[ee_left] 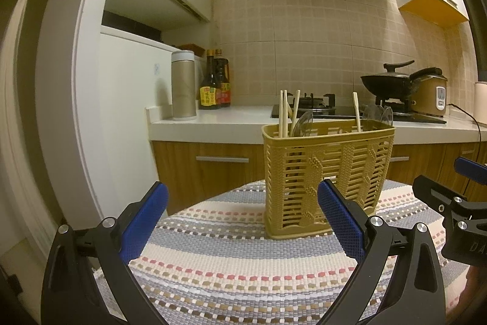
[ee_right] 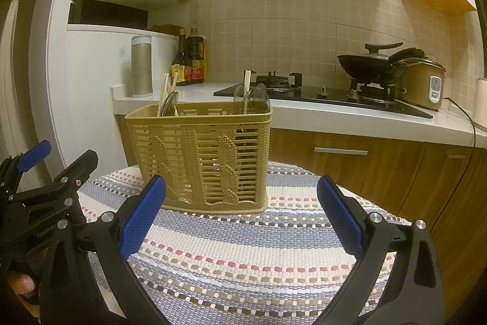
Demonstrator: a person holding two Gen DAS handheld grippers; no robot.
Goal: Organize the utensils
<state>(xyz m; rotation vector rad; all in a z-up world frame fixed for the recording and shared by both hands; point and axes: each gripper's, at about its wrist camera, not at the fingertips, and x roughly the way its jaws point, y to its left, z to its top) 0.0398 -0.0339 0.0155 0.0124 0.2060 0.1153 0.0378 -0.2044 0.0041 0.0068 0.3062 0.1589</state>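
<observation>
Left gripper (ee_left: pixel 242 213): jaws spread wide, nothing between the blue pads (ee_left: pixel 143 221), held low over the near edge of the striped mat (ee_left: pixel 243 264), pointing toward its far edge. It also shows at the left edge of the right wrist view, tilted upward.

Right gripper (ee_right: pixel 242 213): jaws likewise spread wide, nothing held, pads (ee_right: pixel 339 215) level with each other, low over the mat's near edge. In the left wrist view it sits at the right edge, beside the left gripper and apart from it.

A fingertip (ee_right: pixel 21 284) of the person shows under the left gripper's body.
</observation>
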